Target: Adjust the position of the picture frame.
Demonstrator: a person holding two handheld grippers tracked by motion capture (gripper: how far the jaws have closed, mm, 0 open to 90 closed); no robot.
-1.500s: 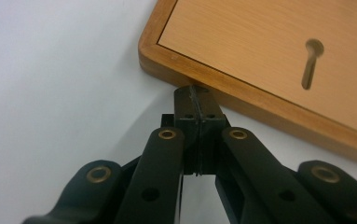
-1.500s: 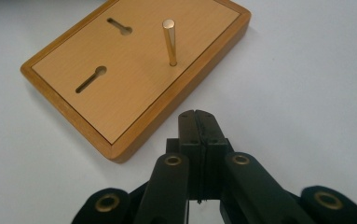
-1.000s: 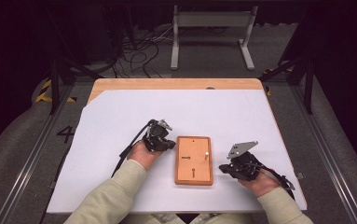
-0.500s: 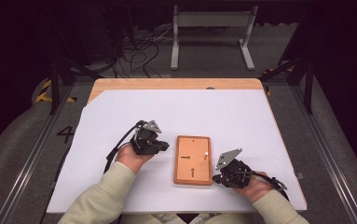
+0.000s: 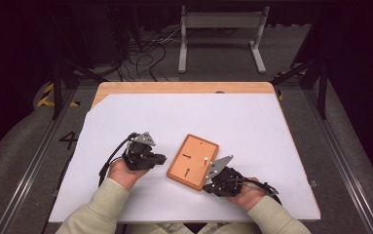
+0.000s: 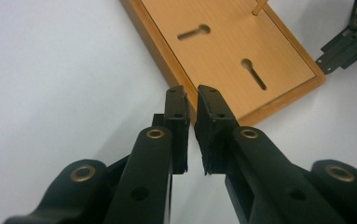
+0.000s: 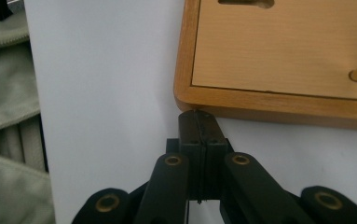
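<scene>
A flat wooden board [image 5: 188, 168] with a raised rim, two keyhole slots and one upright peg [image 5: 206, 159] lies askew on the white sheet. My left gripper [image 5: 163, 159] is just left of the board and apart from it. In the left gripper view its jaws [image 6: 192, 95] have just been opening and stand a narrow gap apart with nothing between them, aimed at the board's [image 6: 241, 51] long rim. My right gripper [image 5: 206, 187] is shut and empty. In the right gripper view its tips [image 7: 198, 116] touch the board's [image 7: 278, 56] near corner.
The white sheet [image 5: 184, 117] covers a wooden table [image 5: 174, 87] whose far edge shows bare. Behind the table are a metal stand [image 5: 220, 19] and floor cables [image 5: 145, 48]. Pale sleeves [image 5: 96, 209] come in from the near edge.
The board has turned clockwise and now lies askew. My right gripper moved left to its near corner. My left gripper drew back leftward from the board, and its jaws parted slightly.
</scene>
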